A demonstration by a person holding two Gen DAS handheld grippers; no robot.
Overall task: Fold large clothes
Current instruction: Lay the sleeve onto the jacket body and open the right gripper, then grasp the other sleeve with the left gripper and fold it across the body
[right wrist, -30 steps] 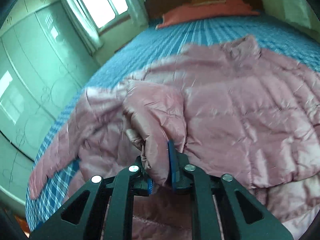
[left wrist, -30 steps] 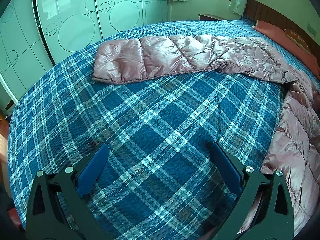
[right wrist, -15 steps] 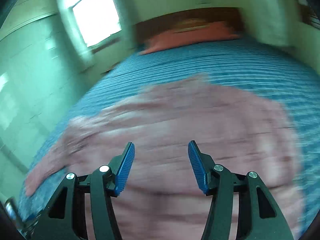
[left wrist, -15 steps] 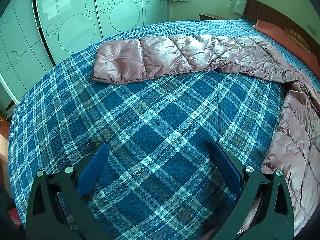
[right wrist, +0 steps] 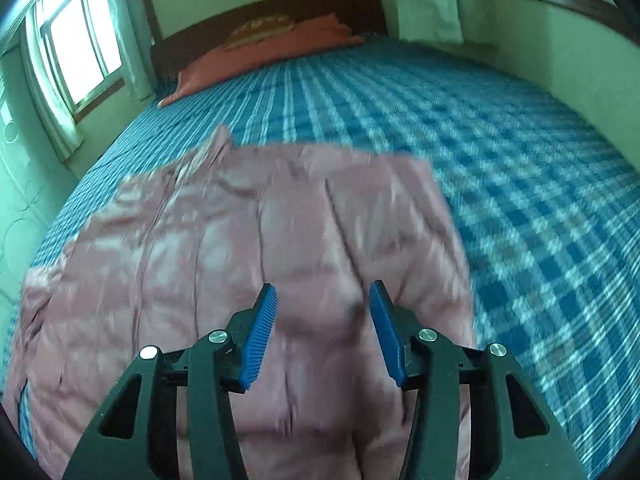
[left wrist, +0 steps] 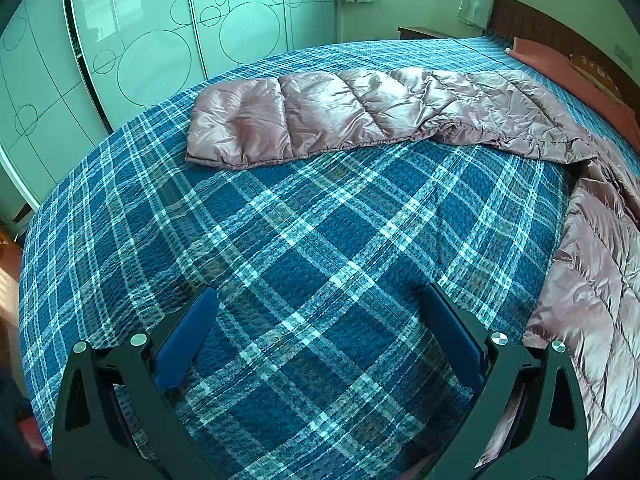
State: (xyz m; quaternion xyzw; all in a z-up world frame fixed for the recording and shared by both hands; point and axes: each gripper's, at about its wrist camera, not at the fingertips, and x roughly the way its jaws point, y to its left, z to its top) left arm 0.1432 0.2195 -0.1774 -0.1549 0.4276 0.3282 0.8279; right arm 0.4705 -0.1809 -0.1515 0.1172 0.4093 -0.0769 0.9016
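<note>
No brand, label or writing can be read anywhere on the pink down jacket (right wrist: 248, 280) or the bedding.

The right gripper (right wrist: 323, 332) hangs over the body of the jacket with its blue pads (right wrist: 260, 332) partly apart and nothing between them; the jaws opened to let go of the fabric and have just eased a little closer. The picture from that side is smeared, so whether the tips brush the cloth cannot be told.

The left gripper (left wrist: 318, 332) stands wide open over the bare blue plaid bedspread (left wrist: 304, 216), holding nothing, its pads (left wrist: 186, 332) clear of the jacket.

The jacket lies spread on the bed: one quilted sleeve (left wrist: 320, 116) stretches flat across the far part of the bedspread toward the green wardrobe doors (left wrist: 160, 40), and the body (left wrist: 592, 280) lies at the right edge of the left view. A salmon pillow (right wrist: 264, 56) rests against the dark wooden headboard (right wrist: 272, 12) at the far end.
</note>
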